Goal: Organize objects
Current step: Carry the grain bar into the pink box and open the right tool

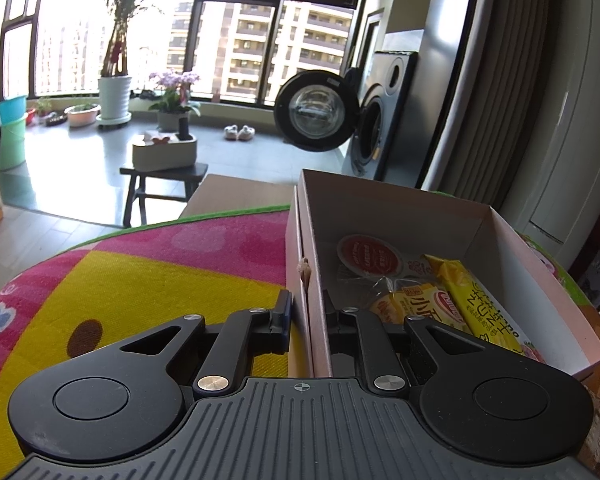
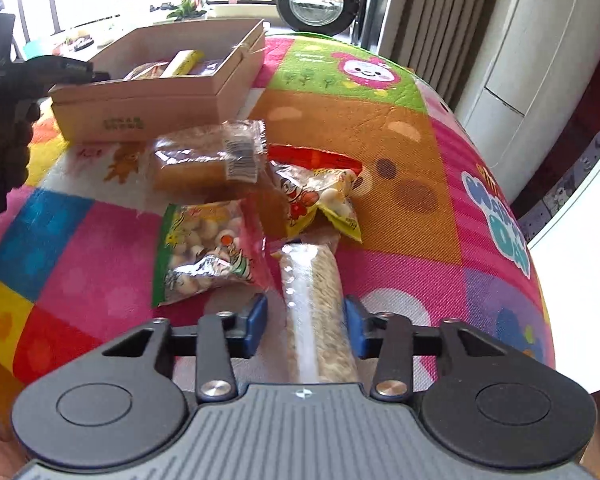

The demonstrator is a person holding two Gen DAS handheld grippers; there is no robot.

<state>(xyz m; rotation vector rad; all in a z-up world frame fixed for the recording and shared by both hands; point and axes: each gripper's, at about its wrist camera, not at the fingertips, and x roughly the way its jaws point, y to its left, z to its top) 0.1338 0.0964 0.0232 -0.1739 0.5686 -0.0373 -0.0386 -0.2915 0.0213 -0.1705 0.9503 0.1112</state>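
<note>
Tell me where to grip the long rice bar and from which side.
Grip the rice bar across its narrow width near the close end, coming along its length from the right gripper side; it lies flat, pointing away, already between the open fingers.

We see a bright room with tall dark-framed windows (image 1: pixel 236 40) looking out on apartment towers. Daylight glares off a grey tiled floor (image 1: pixel 80 168). Potted plants line the sill, among them a tall plant in a white pot (image 1: pixel 115 96) and pink orchids (image 1: pixel 176 88). A dark stool (image 1: pixel 160 184) stands on the floor. At the right, a washing machine (image 1: pixel 374 136) has its round door (image 1: pixel 316 110) open, beside pleated curtains (image 1: pixel 500 100).
</note>
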